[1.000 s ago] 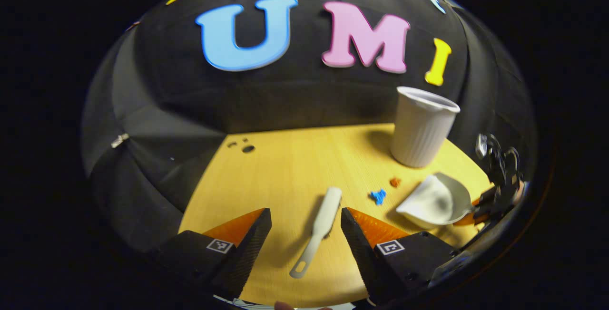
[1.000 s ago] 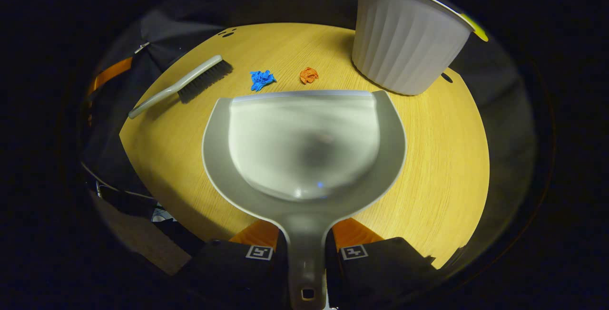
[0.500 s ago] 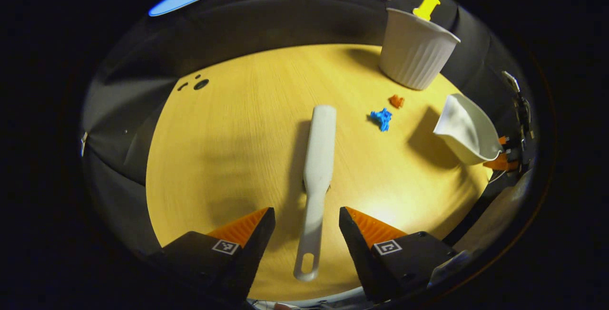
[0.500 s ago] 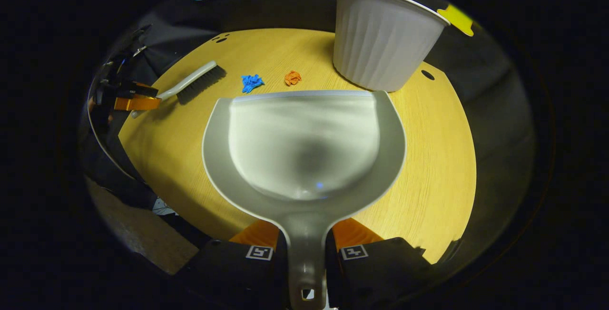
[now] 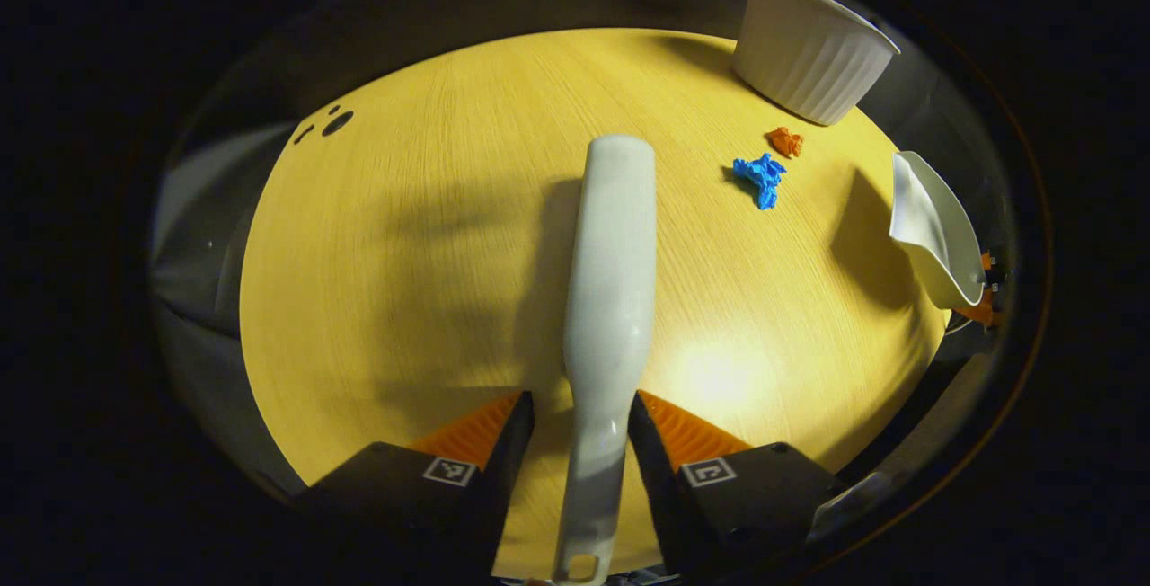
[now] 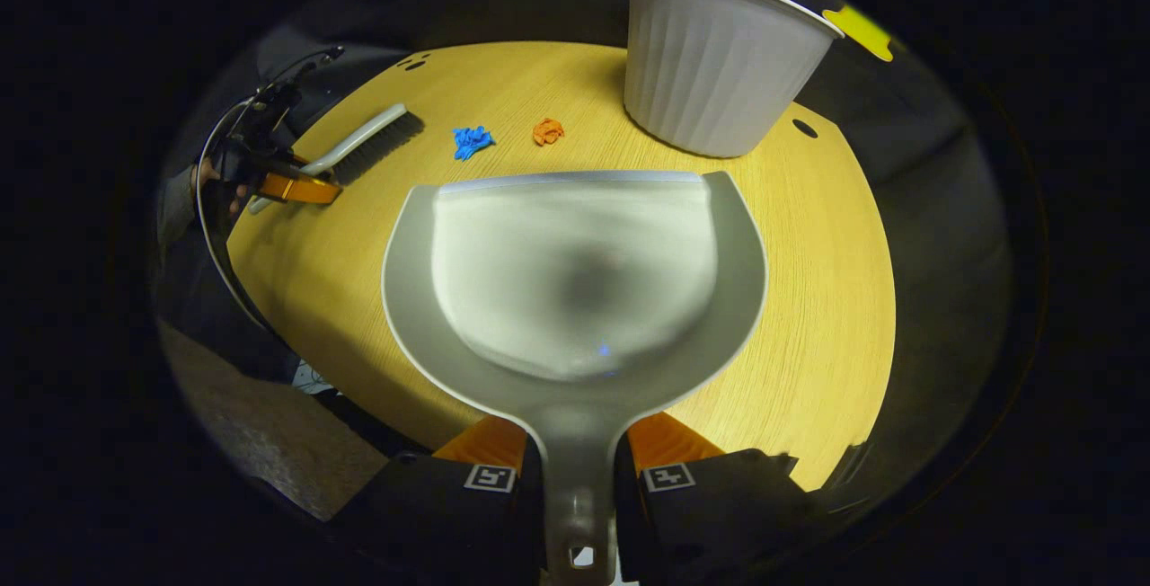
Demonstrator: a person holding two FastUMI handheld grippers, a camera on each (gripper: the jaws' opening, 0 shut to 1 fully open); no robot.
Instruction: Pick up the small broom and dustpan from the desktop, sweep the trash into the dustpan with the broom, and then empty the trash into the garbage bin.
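Currently, the left tool (image 5: 579, 424) straddles the handle of the small broom (image 5: 609, 280), which lies flat on the counter (image 5: 404, 253); its fingers stand close on either side, but contact cannot be confirmed. The right tool (image 6: 575, 465) is clamped on the dustpan (image 6: 575, 271) handle, holding the pan above the counter. Blue trash (image 6: 470, 140) and orange trash (image 6: 547, 130) lie beyond the pan's front edge, between the broom and the garbage bin (image 6: 710, 65).

Scraps (image 6: 508, 136) btwn broom (image 6: 359, 147) & bin (image 6: 714, 60) (on desk (image 6: 827, 298)).
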